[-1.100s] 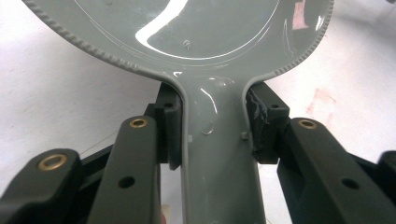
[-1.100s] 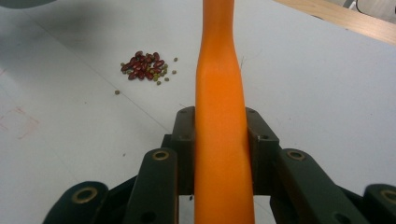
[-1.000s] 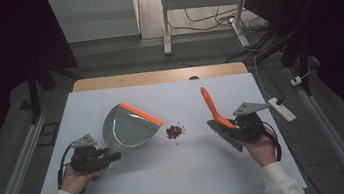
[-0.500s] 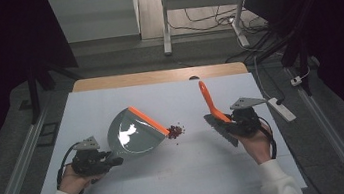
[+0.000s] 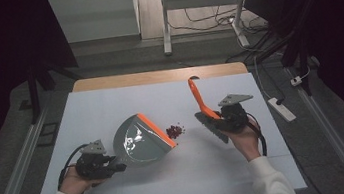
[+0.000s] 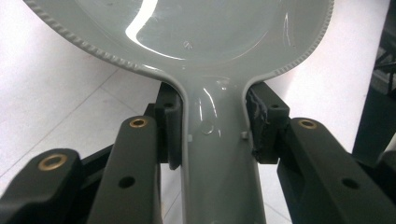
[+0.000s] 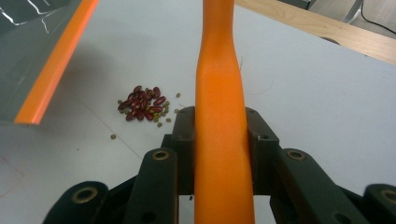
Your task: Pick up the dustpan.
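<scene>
High view: left gripper [image 5: 113, 166] at approx 7 o'clock on the white table [image 5: 110, 105] pinches the handle of the grey dustpan [image 5: 140, 141], whose orange lip touches the bean pile [image 5: 175, 130] near centre, w/ the right gripper [image 5: 216, 119] at 3 o'clock clamped on the orange brush [image 5: 199, 98], bristles just beside the beans. Left gripper view: both pads pressed vs. the dustpan [image 6: 219, 140] neck, pan at 12 o'clock. Right gripper view: jaws squeezed on the brush [image 7: 222, 116] handle, beans [image 7: 142, 106] at 10 o'clock, dustpan [image 7: 42, 56] lip at 9–10.

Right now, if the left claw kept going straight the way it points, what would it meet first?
The left claw, shut on the grey dustpan's handle, points toward the small pile of red beans. The pan's orange lip would probably reach the beans first; the gap looks small, though depth is unclear.
</scene>
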